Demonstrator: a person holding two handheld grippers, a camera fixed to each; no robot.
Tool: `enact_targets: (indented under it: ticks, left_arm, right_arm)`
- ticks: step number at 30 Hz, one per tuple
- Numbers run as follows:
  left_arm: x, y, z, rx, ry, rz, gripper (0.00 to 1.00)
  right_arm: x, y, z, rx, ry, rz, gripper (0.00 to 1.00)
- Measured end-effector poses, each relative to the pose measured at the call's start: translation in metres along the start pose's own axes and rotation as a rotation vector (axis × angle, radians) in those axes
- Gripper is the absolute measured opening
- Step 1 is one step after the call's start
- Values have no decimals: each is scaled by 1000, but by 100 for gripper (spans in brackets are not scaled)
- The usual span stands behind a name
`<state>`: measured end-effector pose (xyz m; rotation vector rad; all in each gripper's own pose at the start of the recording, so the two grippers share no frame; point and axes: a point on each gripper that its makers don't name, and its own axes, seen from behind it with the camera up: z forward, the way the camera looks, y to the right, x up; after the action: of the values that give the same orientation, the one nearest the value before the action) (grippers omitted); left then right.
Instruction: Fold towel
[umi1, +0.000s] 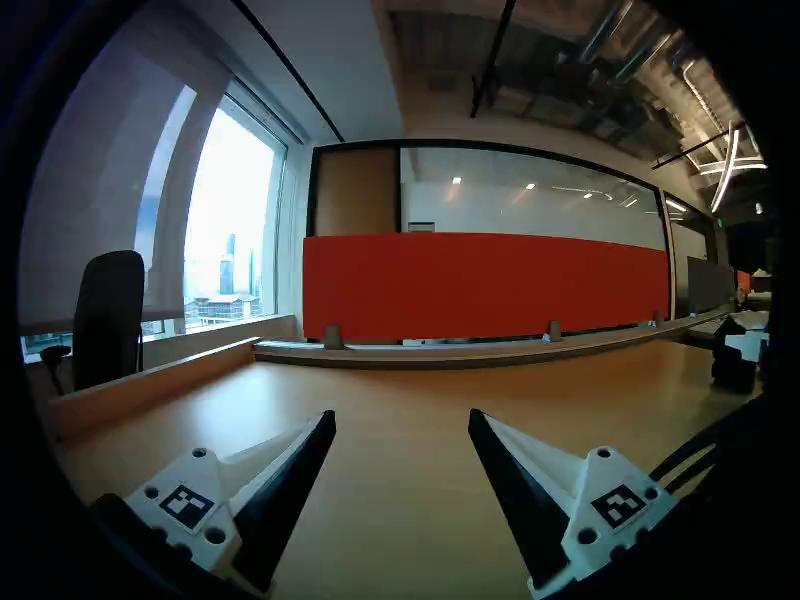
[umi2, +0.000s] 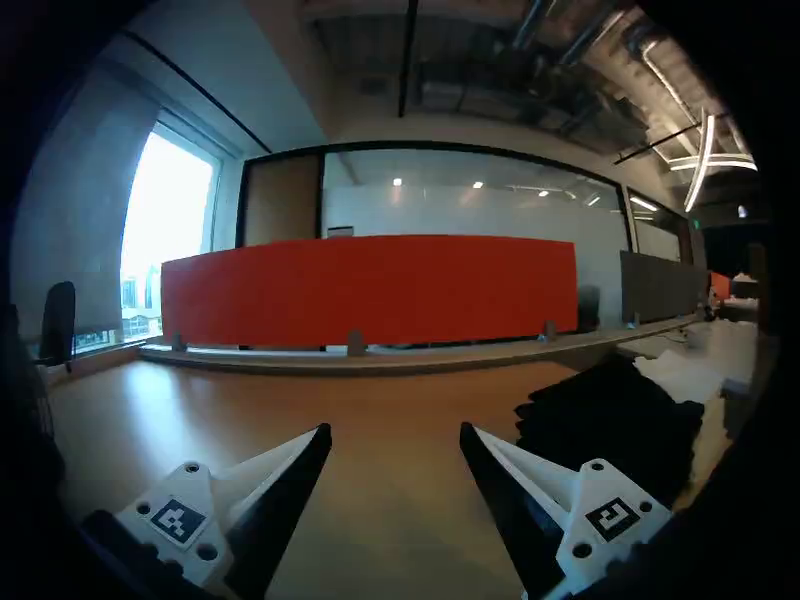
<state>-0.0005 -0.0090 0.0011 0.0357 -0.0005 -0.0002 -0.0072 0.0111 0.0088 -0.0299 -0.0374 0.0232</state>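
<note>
- Left gripper view: the left tongs (umi1: 401, 413) stand apart, with nothing between the two fingers, and bare wood shows through the gap.
- They hover low over a pale wooden worktop (umi1: 420, 380), which runs back to a red divider panel (umi1: 480, 285).
- A bright window (umi1: 235, 230) is on the left of this view, with a dark office chair (umi1: 108, 315) in front of it.
- At the right edge sits a small black-and-white object (umi1: 742, 352); I cannot tell what it is.
- Right gripper view: the right tongs (umi2: 395, 427) are also spread wide and hold nothing.
- The dark towel (umi2: 615, 420) lies in a rumpled heap on the worktop, to the right of the right tongs and a little ahead of them.
- The right-hand finger (umi2: 520, 480) crosses in front of the heap's near edge; whether it touches the cloth cannot be told.
- Some white cloth (umi2: 690, 378) lies just behind the dark towel, towards the right edge.
</note>
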Motion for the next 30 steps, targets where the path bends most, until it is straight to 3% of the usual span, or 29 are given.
enact_targets:
  ticks: [6, 30]
  left_arm:
    - [0, 0, 0, 0, 0, 0, 99]
    - [0, 0, 0, 0, 0, 0, 99]
  right_arm:
    - [-1, -7, -2, 11, 14, -28, 100]
    - [8, -11, -11, 18, 39, -25, 100]
